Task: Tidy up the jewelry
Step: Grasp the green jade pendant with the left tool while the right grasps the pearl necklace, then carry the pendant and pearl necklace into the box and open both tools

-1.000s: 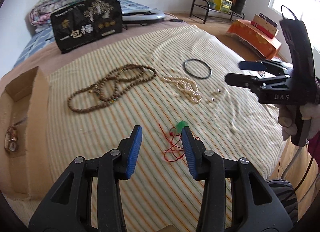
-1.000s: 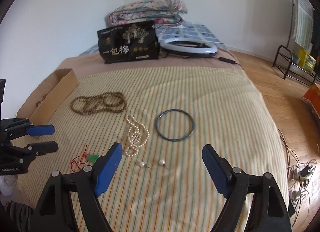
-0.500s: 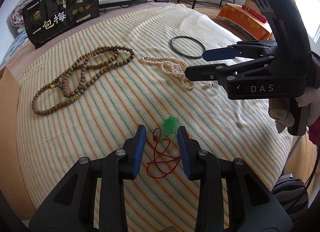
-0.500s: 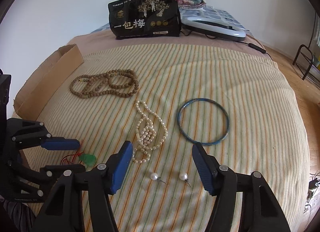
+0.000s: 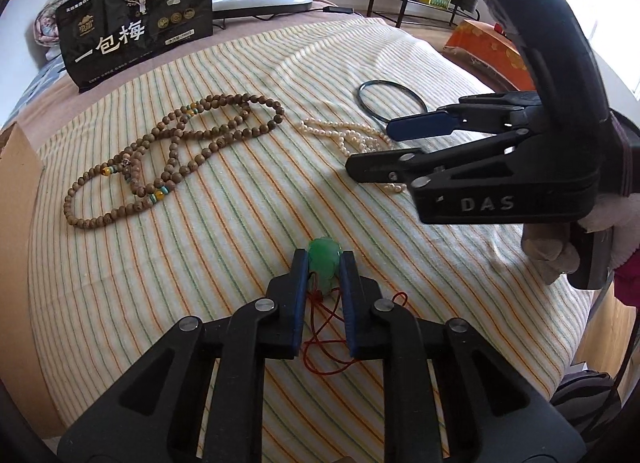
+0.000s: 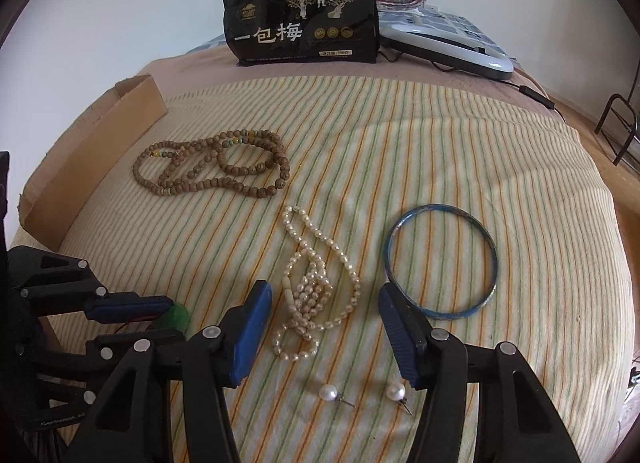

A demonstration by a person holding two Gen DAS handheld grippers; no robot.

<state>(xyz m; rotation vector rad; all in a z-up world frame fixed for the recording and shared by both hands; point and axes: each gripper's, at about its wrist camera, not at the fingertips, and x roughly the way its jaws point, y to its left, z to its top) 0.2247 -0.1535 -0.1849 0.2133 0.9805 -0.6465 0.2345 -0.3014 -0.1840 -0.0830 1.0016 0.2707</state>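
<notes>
- Since the earlier frames the left gripper (image 5: 324, 263) had come down onto the striped blanket (image 5: 280, 75), its jaws closing until the blue pads (image 5: 301, 295) pressed both sides of the green pendant (image 5: 325, 259); the right gripper (image 6: 324, 327) had swung in over the pearl necklace (image 6: 316, 283), its jaws narrowing.
- The pendant was a translucent green stone on a thin red cord (image 5: 320, 347) (the cord trailed in loops back between the fingers).
- It sat clamped at the left jaw tips, its top poking just past them, on the blanket.
- The right jaws stood apart, nothing pinched; relative to the pearl necklace, one pad lay on each side, the two pearl earrings (image 6: 362, 393) lay nearer the camera, the blue bangle (image 6: 440, 259) to its right, the wooden bead strand (image 6: 212, 167) beyond.
</notes>
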